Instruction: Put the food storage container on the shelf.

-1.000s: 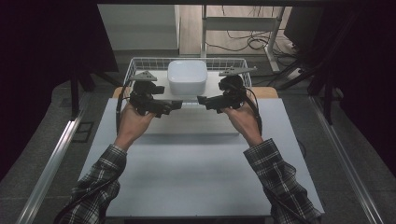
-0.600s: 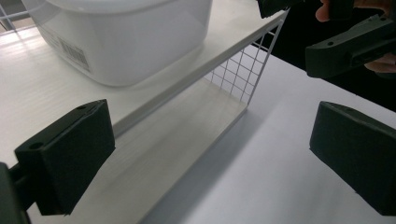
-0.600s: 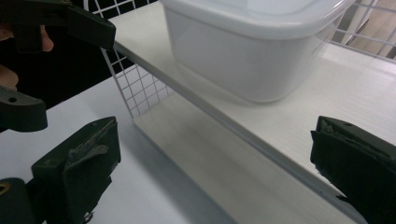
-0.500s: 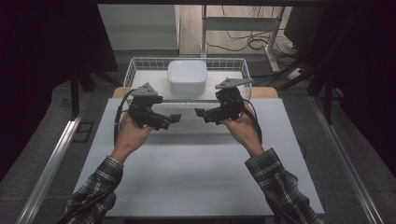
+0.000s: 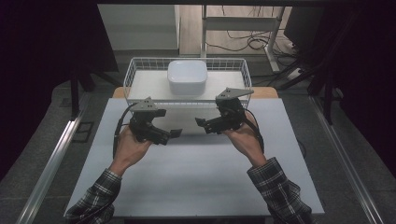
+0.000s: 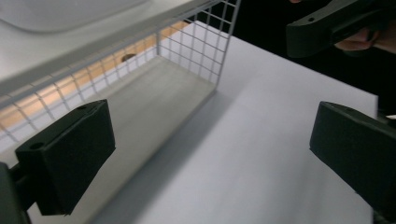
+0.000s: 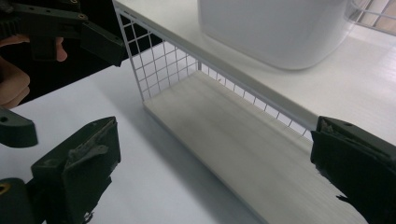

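While both tools hang above the table with nothing between their jaws, the work appears to sit between steps: either the approach to the container or the pull-away from it, and these frames alone do not settle which. The left gripper [image 5: 173, 134] has its black jaws spread wide, pointing inward toward the middle of the white tabletop [image 5: 187, 172]; in the left gripper view its two pads [image 6: 65, 156] stand far apart with only bare table and the corner of the mesh between them. The right gripper [image 5: 201, 123] mirrors it, jaws gaping and empty, tips aimed at its partner, the two well apart from each other. Just beyond them stands the white wire-mesh basket [image 5: 140, 70] at the far edge of the table, with a pale board forming its raised floor. On that board, near its middle, sits the white rounded-square plastic container [image 5: 187, 76], upright and untouched, seen bulking large in the right gripper view [image 7: 275, 32]. If the container is the target, the next move calls for both grippers to lift over the basket's near rim, come in from either side, and close on opposite walls evenly, since its smooth rounded sides would likely slip under a lopsided squeeze
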The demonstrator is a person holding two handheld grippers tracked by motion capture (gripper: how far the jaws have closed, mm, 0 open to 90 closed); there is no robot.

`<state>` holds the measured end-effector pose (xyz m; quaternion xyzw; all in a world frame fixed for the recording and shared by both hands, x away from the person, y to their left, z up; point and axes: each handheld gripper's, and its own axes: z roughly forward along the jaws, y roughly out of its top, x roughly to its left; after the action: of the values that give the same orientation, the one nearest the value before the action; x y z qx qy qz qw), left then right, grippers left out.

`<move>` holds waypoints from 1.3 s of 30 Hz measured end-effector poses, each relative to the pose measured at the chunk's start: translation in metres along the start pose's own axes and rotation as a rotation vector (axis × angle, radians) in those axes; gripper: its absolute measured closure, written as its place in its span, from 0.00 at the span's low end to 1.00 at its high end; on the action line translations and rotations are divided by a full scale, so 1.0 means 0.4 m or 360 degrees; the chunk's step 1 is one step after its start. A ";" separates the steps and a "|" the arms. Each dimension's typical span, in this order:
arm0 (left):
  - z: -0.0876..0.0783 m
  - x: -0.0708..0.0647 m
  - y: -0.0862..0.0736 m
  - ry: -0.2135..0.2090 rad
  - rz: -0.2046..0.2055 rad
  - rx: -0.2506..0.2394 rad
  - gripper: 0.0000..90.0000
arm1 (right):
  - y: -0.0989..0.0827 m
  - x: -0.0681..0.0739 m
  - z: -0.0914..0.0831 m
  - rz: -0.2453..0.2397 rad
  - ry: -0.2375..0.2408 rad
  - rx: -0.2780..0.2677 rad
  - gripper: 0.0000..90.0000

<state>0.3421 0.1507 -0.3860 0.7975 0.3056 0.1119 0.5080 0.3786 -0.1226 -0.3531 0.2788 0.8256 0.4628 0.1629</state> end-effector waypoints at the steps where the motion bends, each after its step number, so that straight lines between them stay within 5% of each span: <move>1: -0.001 0.001 -0.007 -0.0021 -0.0004 -0.0006 0.00 | 0.000 0.000 0.000 0.0000 0.0000 0.0000 0.01; 6: -0.005 0.002 -0.038 -0.0068 -0.0032 -0.0025 0.00 | -0.021 0.009 -0.006 -0.0019 -0.0003 0.0015 0.01; 11: -0.003 -0.001 -0.063 -0.0064 -0.0030 0.0044 0.00 | -0.042 0.014 -0.012 -0.0024 0.0000 0.0023 0.01; 20: -0.007 -0.014 -0.106 -0.0046 -0.0048 0.0048 0.00 | -0.088 0.023 -0.016 -0.0041 -0.0003 0.0037 0.01; 39: 0.005 -0.054 -0.227 0.0100 -0.0041 0.0032 0.03 | -0.186 0.073 0.007 -0.0066 -0.0037 0.0029 0.01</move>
<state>0.2921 0.1631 -0.4638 0.7946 0.3327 0.1274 0.4916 0.3338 -0.1338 -0.4187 0.2684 0.8335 0.4484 0.1795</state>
